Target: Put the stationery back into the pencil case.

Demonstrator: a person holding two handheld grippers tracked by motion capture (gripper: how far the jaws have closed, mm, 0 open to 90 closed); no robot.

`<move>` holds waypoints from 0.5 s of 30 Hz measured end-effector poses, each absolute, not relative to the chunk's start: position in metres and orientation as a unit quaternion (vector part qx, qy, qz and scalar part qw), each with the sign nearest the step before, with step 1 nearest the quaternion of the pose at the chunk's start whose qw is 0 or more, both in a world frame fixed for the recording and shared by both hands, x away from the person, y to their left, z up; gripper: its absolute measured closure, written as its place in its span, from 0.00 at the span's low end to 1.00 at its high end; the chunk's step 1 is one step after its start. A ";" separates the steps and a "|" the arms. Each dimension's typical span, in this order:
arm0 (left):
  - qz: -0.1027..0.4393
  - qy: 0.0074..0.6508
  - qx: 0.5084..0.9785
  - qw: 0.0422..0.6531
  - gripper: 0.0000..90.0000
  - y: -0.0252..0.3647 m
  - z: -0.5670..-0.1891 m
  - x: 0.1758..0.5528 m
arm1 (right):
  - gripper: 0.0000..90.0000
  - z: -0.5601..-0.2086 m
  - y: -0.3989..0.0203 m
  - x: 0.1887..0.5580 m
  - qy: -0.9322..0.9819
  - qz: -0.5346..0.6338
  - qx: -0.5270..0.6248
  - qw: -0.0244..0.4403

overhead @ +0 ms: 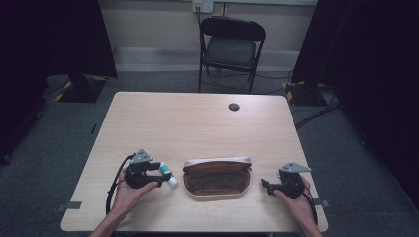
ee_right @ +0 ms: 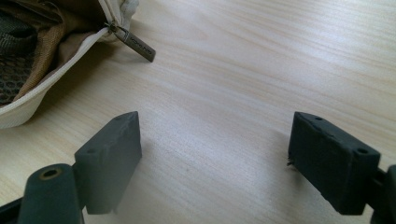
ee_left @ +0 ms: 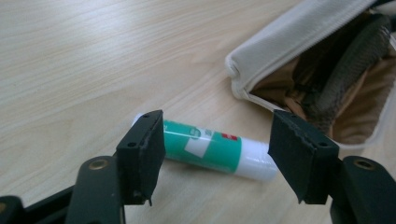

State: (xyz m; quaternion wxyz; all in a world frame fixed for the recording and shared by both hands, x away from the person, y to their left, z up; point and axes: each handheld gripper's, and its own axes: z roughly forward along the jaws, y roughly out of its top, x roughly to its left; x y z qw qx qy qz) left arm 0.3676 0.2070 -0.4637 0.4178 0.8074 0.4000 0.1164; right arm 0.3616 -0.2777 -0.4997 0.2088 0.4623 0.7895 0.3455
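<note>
A green and white glue stick (overhead: 168, 174) lies flat on the wooden table (overhead: 197, 123), just left of an open cream pouch (overhead: 217, 162) with a brown lining. My left gripper (overhead: 162, 176) reaches the stick from the left. In the left gripper view the glue stick (ee_left: 205, 149) lies crosswise between the two jaws of the left gripper (ee_left: 217, 122), which stand apart at its ends without pressing on it; the pouch (ee_left: 289, 32) gapes beyond. My right gripper (overhead: 265, 185) rests right of the pouch. The right gripper (ee_right: 215, 122) is open over bare wood, near the pouch's zipper pull (ee_right: 137, 44).
A black folding chair (overhead: 231, 44) stands behind the table's far edge. A dark round cable hole (overhead: 234, 106) sits near the far middle of the tabletop. Dark curtains hang at both sides, and cables run across the floor at the right.
</note>
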 end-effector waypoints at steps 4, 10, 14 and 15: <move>0.115 0.419 0.802 0.411 0.36 0.206 -0.469 0.375 | 0.19 -0.500 -0.278 0.362 0.790 0.346 0.461 0.208; 0.124 0.417 0.805 0.402 0.36 0.201 -0.474 0.376 | 0.19 -0.500 -0.278 0.362 0.795 0.348 0.452 0.205; 0.121 0.418 0.809 0.395 0.34 0.197 -0.479 0.377 | 0.19 -0.500 -0.277 0.362 0.796 0.348 0.451 0.204; 0.116 0.418 0.810 0.395 0.32 0.196 -0.480 0.377 | 0.19 -0.500 -0.277 0.362 0.796 0.349 0.450 0.204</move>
